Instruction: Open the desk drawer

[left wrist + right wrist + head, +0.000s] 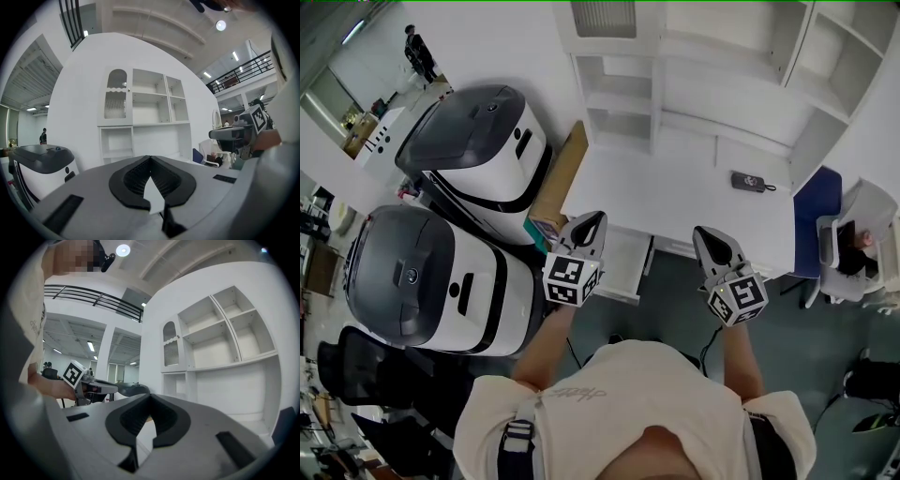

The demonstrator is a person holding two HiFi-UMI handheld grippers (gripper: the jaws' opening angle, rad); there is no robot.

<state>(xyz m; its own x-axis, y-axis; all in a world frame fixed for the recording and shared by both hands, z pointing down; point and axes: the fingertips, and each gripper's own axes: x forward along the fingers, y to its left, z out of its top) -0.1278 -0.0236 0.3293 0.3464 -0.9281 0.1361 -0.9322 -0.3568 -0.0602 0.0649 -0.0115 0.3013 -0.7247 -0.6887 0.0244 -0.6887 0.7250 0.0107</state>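
Observation:
The white desk [675, 187] stands in front of me, with a white shelf unit [694, 66] at its back. Below its front left edge the drawer [623, 267] stands pulled out a little. In the head view my left gripper [592, 221] hovers over the drawer's left part, jaws together and nothing between them. My right gripper [707, 236] is held by the desk's front edge further right, also shut and empty. From the left gripper view the left gripper [150, 159] faces the shelf unit [140, 112], and the right gripper view shows the right gripper [150, 397] with its tips meeting.
A small black device [750, 181] lies on the desk's right part. Two large white and grey machines [483, 141] [431, 281] and a cardboard box [562, 173] crowd the desk's left side. A blue chair [817, 202] and a seated person [861, 239] are on the right.

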